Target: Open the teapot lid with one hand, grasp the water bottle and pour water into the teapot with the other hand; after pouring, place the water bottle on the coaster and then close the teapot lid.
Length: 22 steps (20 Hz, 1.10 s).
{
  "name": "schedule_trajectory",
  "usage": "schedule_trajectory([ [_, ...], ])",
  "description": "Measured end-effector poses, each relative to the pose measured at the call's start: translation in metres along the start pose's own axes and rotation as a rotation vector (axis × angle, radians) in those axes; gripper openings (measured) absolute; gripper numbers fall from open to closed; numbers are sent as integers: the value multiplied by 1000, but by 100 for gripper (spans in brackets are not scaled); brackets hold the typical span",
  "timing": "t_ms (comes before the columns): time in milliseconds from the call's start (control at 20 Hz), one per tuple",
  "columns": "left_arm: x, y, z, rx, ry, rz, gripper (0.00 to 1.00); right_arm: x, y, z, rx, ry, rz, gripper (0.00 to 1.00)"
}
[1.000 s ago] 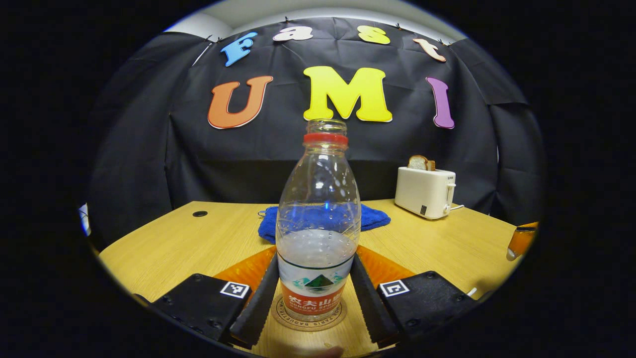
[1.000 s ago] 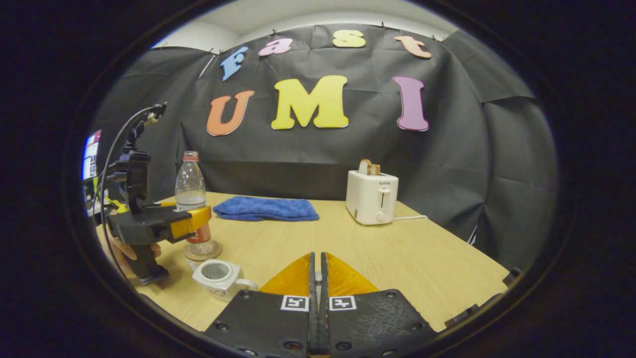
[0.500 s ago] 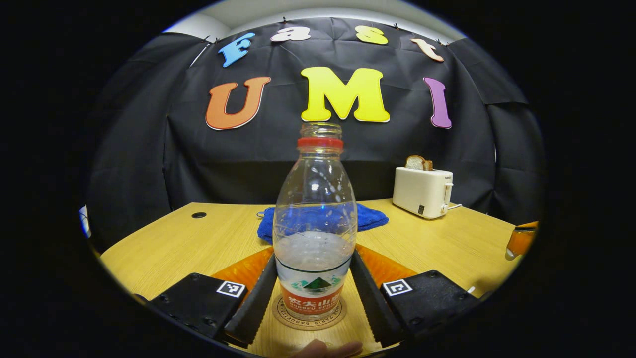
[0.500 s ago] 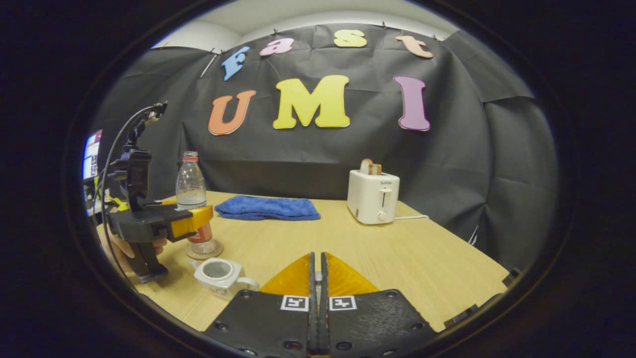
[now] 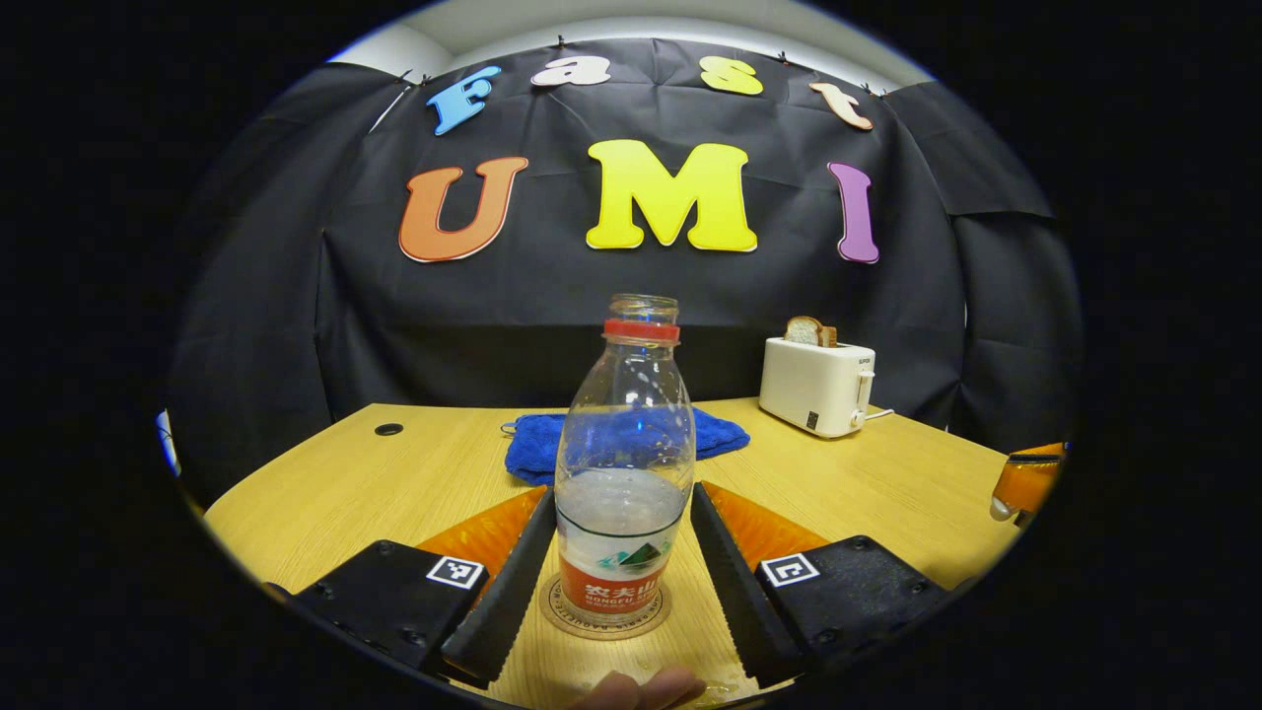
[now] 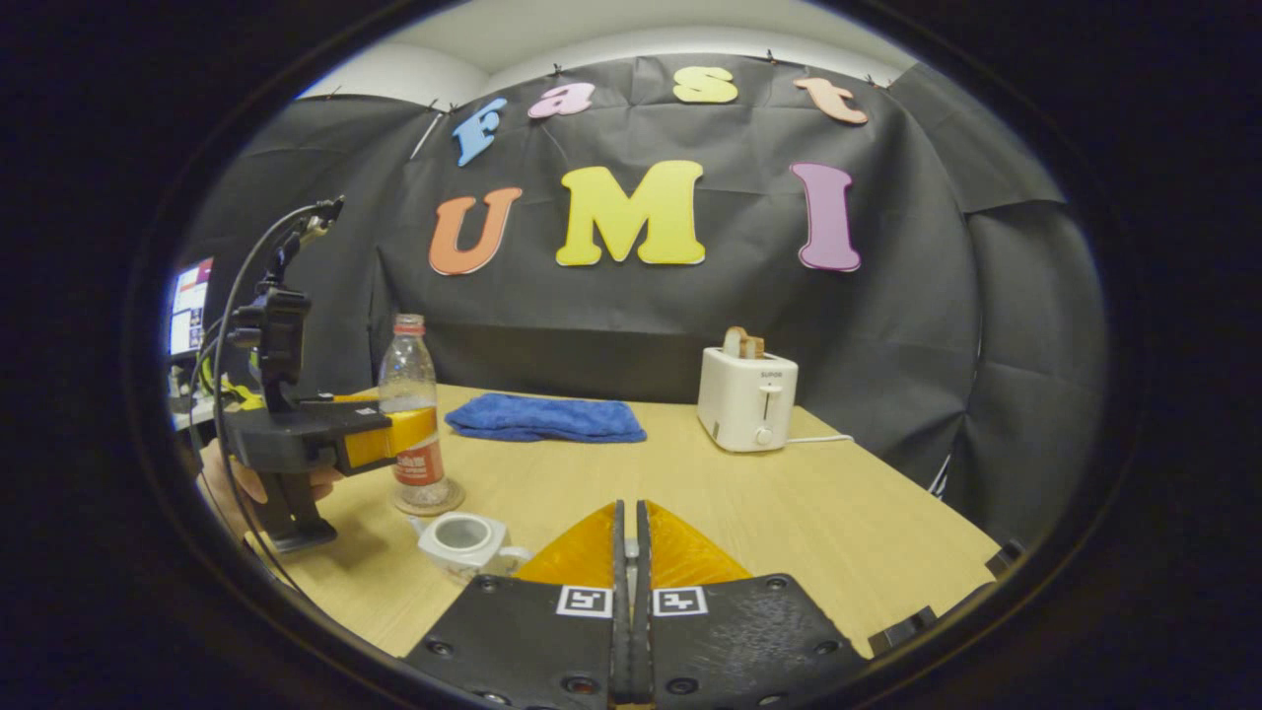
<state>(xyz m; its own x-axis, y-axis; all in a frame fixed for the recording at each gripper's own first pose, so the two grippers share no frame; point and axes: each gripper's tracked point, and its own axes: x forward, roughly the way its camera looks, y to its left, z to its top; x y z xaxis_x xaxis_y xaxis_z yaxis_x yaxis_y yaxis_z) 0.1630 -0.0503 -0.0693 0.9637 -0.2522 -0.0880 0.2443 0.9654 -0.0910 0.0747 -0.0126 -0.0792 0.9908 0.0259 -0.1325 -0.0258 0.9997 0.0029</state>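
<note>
A clear water bottle (image 5: 621, 463) with a red label stands upright, partly filled, on a round coaster (image 5: 603, 619). My left gripper (image 5: 621, 513) is open, with a finger on each side of the bottle and a small gap on both. In the right gripper view the bottle (image 6: 410, 414) stands on the coaster (image 6: 430, 501), with the left gripper (image 6: 392, 439) beside it. The white teapot (image 6: 461, 538) sits open just in front. My right gripper (image 6: 627, 518) is shut. In the left gripper view it (image 5: 1020, 485) holds a small white piece, the teapot lid (image 5: 1000, 509).
A white toaster (image 5: 816, 387) with bread in it stands at the back right of the wooden table (image 5: 325, 493). A folded blue cloth (image 5: 537, 449) lies behind the bottle. A hand (image 5: 641, 690) shows at the bottom edge.
The left gripper has drawn back from the bottle, which now looks smaller, and its fingers stand clear of it. The right gripper's view has shifted slightly; it stays shut.
</note>
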Motion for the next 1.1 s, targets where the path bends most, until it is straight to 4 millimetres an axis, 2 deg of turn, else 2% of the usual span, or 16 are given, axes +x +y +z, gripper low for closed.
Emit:
schedule_trajectory([
  [200,-20,5,2,-5,-23,13,86,-12,6,9,6,-17,19,0],
  [450,-44,17,-21,-30,10,50,87,-21,12,15,-24,-29,16,0],
  [650,-75,24,-25,-22,4,93,87,-22,20,24,-30,-45,23,0],
  [900,-109,14,-3,22,-30,72,86,-12,33,32,-34,-54,50,0],
  [1100,-133,12,19,-12,-28,68,86,3,50,26,-15,-48,96,0],
])
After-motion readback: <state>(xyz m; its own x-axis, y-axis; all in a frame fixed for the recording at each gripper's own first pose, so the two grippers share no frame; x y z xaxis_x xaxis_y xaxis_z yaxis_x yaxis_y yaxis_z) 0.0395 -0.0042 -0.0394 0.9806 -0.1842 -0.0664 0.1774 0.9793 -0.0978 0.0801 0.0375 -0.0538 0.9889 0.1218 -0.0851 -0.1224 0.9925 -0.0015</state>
